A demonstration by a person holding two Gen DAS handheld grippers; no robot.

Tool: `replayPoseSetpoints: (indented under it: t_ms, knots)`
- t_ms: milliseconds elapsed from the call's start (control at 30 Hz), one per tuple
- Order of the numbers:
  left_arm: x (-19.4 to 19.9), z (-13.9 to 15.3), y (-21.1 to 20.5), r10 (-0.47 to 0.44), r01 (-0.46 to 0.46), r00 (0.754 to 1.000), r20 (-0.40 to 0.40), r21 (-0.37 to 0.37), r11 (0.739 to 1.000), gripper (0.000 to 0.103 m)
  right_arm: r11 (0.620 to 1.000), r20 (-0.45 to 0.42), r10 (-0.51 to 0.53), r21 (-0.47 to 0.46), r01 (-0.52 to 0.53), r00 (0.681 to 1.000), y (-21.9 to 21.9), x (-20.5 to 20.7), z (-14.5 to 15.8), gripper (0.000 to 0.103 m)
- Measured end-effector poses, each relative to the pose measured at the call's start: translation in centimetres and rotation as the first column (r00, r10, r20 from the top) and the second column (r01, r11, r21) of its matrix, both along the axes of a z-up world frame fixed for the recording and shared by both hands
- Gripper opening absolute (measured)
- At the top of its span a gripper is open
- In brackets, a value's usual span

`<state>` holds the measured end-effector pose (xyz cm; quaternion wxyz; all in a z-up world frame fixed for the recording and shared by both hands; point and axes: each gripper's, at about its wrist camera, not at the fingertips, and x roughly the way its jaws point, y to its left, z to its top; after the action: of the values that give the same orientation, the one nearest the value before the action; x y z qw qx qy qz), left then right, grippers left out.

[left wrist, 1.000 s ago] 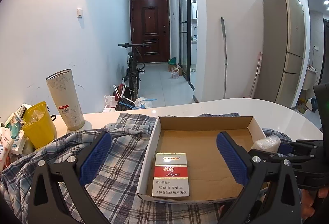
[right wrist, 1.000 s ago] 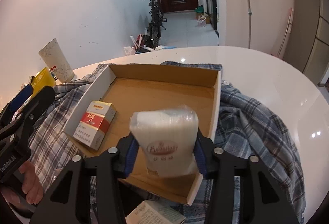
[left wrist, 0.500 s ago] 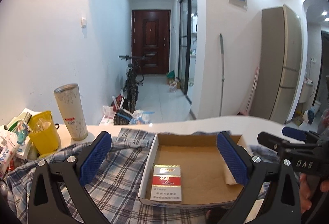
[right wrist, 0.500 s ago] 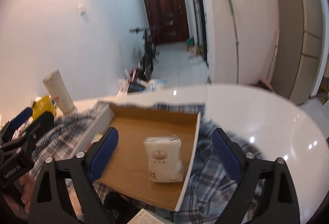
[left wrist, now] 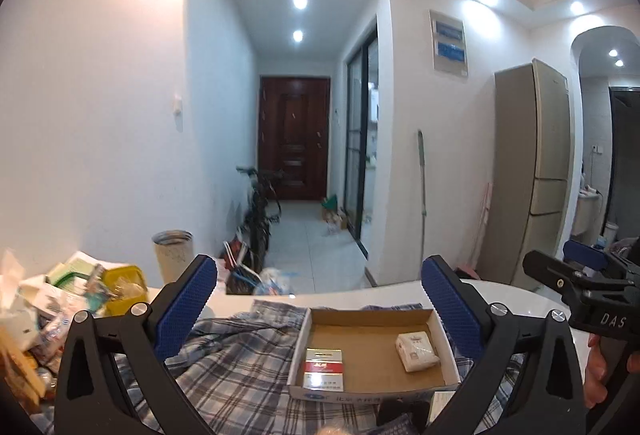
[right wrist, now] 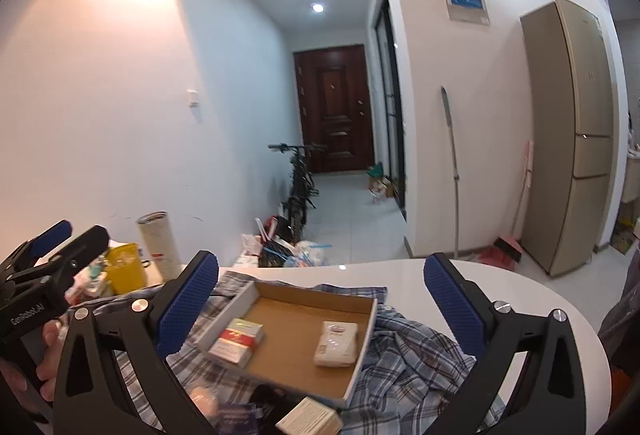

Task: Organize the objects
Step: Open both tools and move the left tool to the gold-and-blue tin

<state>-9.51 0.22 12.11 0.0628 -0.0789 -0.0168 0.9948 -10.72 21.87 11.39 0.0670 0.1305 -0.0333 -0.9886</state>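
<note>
An open cardboard box [left wrist: 370, 317] lies on a plaid shirt on the white table. Inside it a red and white cigarette pack [left wrist: 324, 369] lies at the left and a white tissue packet [left wrist: 416, 351] at the right, apart from each other. My left gripper [left wrist: 319, 269] hangs above and before the box, open and empty. My right gripper [right wrist: 320, 271] is also raised over the box [right wrist: 304, 351], its jaws opening wide with nothing between them. The tissue packet [right wrist: 336, 343] and the cigarette pack [right wrist: 238, 341] rest on the box floor below. A hand holds each gripper.
The plaid shirt [left wrist: 240, 367] spreads under the box. A tall tumbler [left wrist: 173, 255], a yellow cup [left wrist: 122, 289] and a heap of packets stand at the left. A small carton [right wrist: 310, 417] lies at the near edge. Bare white table [right wrist: 440, 275] shows at the right.
My right gripper let go of the tissue packet, which now lies in the box, and opened wide. Both grippers rose and drew back, so the box looks smaller and lower.
</note>
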Motion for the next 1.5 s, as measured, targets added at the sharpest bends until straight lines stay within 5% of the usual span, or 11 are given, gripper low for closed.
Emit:
replayPoseSetpoints:
  t_ms: [100,333,467,567,767,933,1133,1300,1500]
  knots:
    - [3.4,0.2,-0.1,0.028,-0.028,0.998,-0.052,-0.001,1.0,0.103,1.0,-0.034,0.015,0.021,-0.014,0.999,-0.7,2.4,-0.3,0.103]
    - [7.4,-1.6,-0.1,0.003,-0.003,1.0,-0.014,-0.009,1.0,0.103,1.0,-0.043,0.027,0.015,-0.027,0.999,-1.3,5.2,-2.0,0.103]
    - [7.3,-3.6,0.3,0.03,-0.029,0.999,0.022,-0.063,0.998,0.103,0.998,0.027,0.058,-0.03,-0.058,0.998,-0.8,5.4,-3.9,0.103]
    - [7.1,-5.0,-0.3,0.024,-0.022,0.998,0.053,-0.036,0.999,0.103,0.991,0.113,0.111,-0.083,-0.102,0.987,-0.5,4.5,-5.5,0.103]
    - [5.5,-7.5,-1.3,-0.008,0.004,0.986,0.169,0.024,1.0,0.103,0.996,0.141,0.043,-0.089,-0.031,0.989,0.2,3.3,-7.6,0.103]
    - [3.9,-9.6,-1.7,0.008,-0.023,0.935,0.353,0.037,0.999,0.103,0.995,0.175,0.053,-0.092,-0.037,0.983,0.3,2.7,-8.1,0.103]
    - [2.1,-13.6,-1.4,-0.105,0.003,0.815,0.57,0.176,0.984,0.099,0.997,0.168,0.063,-0.053,-0.055,0.984,-0.4,3.7,-8.0,0.103]
    - [1.2,-15.7,0.0,-0.103,0.004,0.757,0.645,0.154,0.988,0.089,0.998,0.167,0.057,0.025,-0.062,0.984,-1.2,4.1,-8.5,0.103]
    - [0.1,-18.1,0.9,-0.122,0.014,0.681,0.722,0.154,0.988,0.087,0.998,0.17,0.061,-0.001,-0.062,0.984,-0.7,3.7,-9.0,0.103]
